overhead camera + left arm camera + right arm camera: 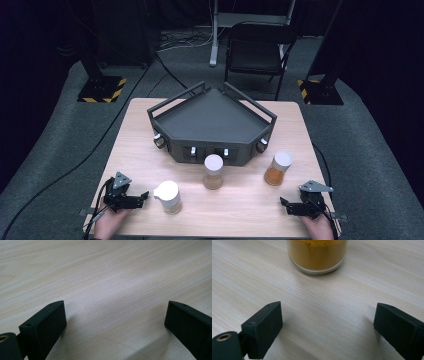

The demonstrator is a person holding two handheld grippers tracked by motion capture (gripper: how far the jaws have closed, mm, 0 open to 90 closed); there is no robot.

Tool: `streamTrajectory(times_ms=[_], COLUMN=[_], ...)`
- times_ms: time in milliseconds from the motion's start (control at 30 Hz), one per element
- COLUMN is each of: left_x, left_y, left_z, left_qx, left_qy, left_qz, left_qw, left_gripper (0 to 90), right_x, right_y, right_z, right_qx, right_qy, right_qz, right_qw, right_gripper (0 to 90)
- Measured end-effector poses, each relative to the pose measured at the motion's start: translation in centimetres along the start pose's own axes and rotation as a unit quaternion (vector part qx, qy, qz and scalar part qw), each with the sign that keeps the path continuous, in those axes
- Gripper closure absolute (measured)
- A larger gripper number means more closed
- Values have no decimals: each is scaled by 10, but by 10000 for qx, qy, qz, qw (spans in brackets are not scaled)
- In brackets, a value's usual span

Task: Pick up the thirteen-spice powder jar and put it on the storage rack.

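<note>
Wooden table (135, 150), person's hands at the near edge, one gripper each. Left gripper (142, 197) lies low on the near-left table, jaws spread wide, nothing between them; in the left gripper view just bare wood grain ahead. A white-lidded jar (169, 196) stands upright just beside its tips, not touching. Right gripper (284, 204) rests near-right, jaws also wide and empty. Jar of orange powder (317, 255) stands upright ahead of it, apart from the jaws, near the table's right side. A third jar (213, 171) with tan contents stands mid-table, in front of a dark five-sided tray (212, 117) with rails.
</note>
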State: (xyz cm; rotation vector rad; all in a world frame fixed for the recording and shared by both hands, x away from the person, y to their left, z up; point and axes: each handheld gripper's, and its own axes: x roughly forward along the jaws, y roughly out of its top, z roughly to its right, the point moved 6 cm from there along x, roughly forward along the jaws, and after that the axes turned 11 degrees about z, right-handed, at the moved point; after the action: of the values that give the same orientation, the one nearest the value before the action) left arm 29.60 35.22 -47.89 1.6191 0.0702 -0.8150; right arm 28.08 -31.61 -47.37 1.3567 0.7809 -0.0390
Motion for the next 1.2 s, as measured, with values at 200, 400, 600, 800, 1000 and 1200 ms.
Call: streamTrajectory(times_ms=[200,400,600,800,1000,1200], left_x=[-2,-4,-11,-24,-32,-40], left_y=[-2,-3,-7,-5,0,6], left_z=[-1,-2,-8,-12,-10,-6], left_qx=[-8,7,-17,62,326,420], left_qy=[-23,-108,-257,-489,-870,-1114], left_qz=[47,62,165,402,525,595], left_qw=[10000,9999,9995,9980,9943,9911], left_gripper=[61,65,66,68,75,75], right_x=[0,0,0,0,0,0], right_y=[0,0,0,0,0,0], right_z=[0,0,0,0,0,0], right_qx=[5,5,1,-5,-6,-6], right_qy=[-6,-6,3,10,12,14], right_qz=[-1,0,-4,-6,-8,-9], right_qw=[10000,10000,10000,10000,10000,10000], right_gripper=[76,74,72,70,69,68])
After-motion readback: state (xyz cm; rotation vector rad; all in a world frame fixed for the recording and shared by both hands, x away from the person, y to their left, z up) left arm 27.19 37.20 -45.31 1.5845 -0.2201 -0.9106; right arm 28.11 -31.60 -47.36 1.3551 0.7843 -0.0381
